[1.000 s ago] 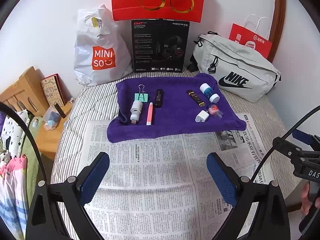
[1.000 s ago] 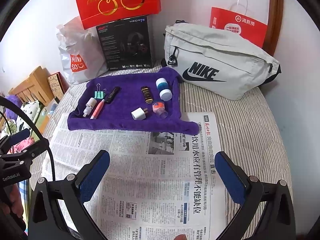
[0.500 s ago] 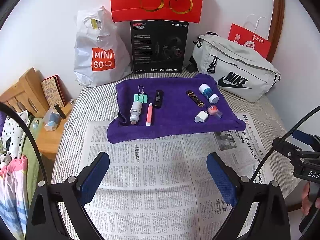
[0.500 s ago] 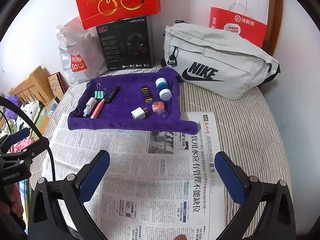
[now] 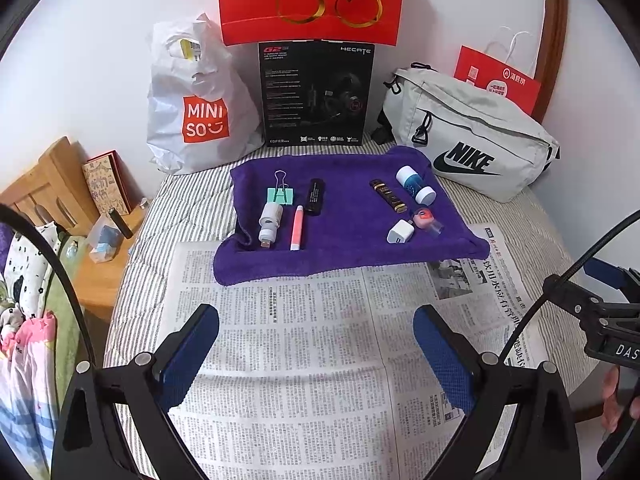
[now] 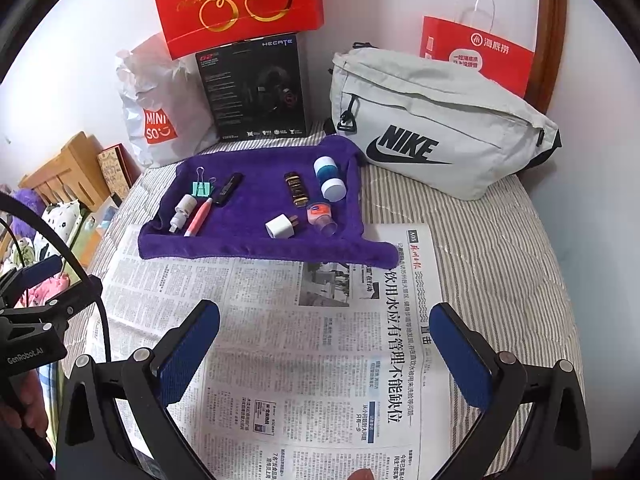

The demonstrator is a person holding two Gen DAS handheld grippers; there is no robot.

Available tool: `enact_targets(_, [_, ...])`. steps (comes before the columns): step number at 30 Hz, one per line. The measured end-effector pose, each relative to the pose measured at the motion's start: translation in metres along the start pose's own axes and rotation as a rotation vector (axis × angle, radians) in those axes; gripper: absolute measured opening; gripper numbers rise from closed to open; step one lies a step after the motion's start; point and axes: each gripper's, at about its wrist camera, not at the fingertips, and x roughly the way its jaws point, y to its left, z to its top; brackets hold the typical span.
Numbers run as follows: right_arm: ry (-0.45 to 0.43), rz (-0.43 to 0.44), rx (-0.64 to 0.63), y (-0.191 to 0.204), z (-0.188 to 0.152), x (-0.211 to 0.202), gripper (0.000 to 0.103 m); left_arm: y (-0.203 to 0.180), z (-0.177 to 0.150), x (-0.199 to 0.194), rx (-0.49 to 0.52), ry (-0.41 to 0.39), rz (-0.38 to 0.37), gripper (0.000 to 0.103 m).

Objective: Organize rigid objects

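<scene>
A purple towel point(image 5: 344, 248) point(image 6: 256, 200) lies on the bed with small items on it. On its left part sit a green binder clip point(image 5: 281, 194), a white USB plug point(image 5: 270, 224), a pink pen point(image 5: 297, 227) and a black stick point(image 5: 315, 197). On its right part lie a brown-gold tube point(image 5: 387, 195), a blue bottle with white caps point(image 5: 414, 184), a white charger point(image 5: 400, 232) and a pink lip balm jar point(image 5: 426, 218). My left gripper point(image 5: 316, 354) and right gripper point(image 6: 326, 354) hover open over the newspaper point(image 5: 320, 360), well short of the towel, holding nothing.
Against the wall stand a white Miniso bag point(image 5: 196, 108), a black headset box point(image 5: 316, 92), a red cherry bag point(image 5: 312, 0), a grey Nike pouch point(image 5: 472, 136) and a red paper bag point(image 5: 496, 80). A wooden side table point(image 5: 60, 196) is left of the bed.
Both grippers stay open; the views shift only slightly, nothing on the towel has moved.
</scene>
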Motion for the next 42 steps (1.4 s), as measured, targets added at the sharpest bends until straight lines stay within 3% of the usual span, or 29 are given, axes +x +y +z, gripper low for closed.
enact_targets(42, [0.015,0.004,0.005,-0.0062,-0.0001,0.007,0.103,0.0004,0.0016,0.0061,0.008,0.004,0.004,0.099])
